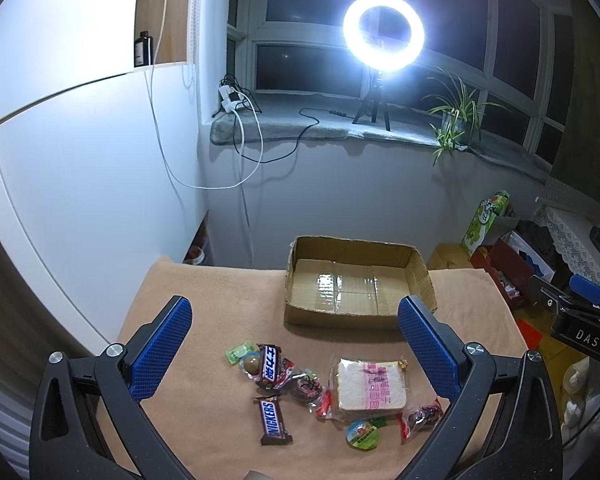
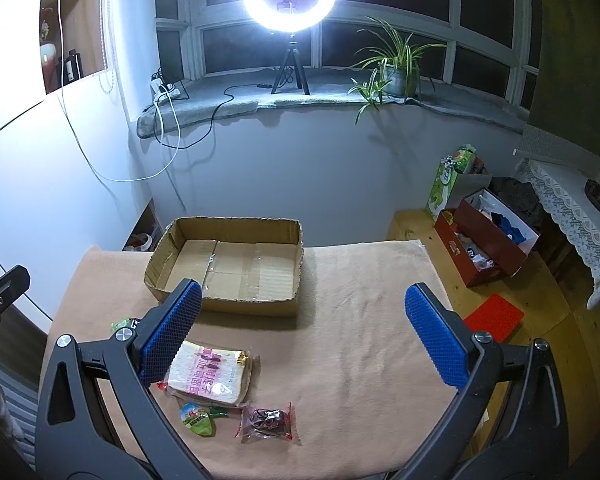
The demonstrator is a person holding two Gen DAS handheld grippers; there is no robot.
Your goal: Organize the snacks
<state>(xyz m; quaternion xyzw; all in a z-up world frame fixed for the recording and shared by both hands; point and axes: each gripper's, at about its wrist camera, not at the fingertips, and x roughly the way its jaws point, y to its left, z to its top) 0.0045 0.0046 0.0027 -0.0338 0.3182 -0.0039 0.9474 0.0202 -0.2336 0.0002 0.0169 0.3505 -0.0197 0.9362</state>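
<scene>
Nothing has gone into the cardboard box [image 1: 352, 280] yet (its taped floor is bare), and it sits at the far side of the cloth-covered surface [image 1: 220, 300] with all the snacks in a loose cluster nearer the person. Going from the left of that cluster: a small green candy [image 1: 239, 353], a round brown sweet [image 1: 252, 365], two chocolate bars, one [image 1: 271, 367] lying above the other [image 1: 273, 421], a dark wrapped snack [image 1: 306, 386], then the bagged bread slice [image 1: 370, 385], a green jelly cup [image 1: 363, 434] just below it, and another dark wrapped snack [image 1: 422, 416] at the right end. The left claw [image 1: 296, 344] hangs above the cluster with its blue pads spread wide and nothing between them; the right claw [image 2: 302, 334] is likewise wide open and empty, over bare cloth to the right of the bread. I'd judge the step in hand is choosing a first item. It would go best by starting at an outlying piece such as the lower chocolate bar, which lies apart from its neighbours, closing across its narrow width, and lifting straight up so the overlapping wrappers nearby aren't dragged along.
</scene>
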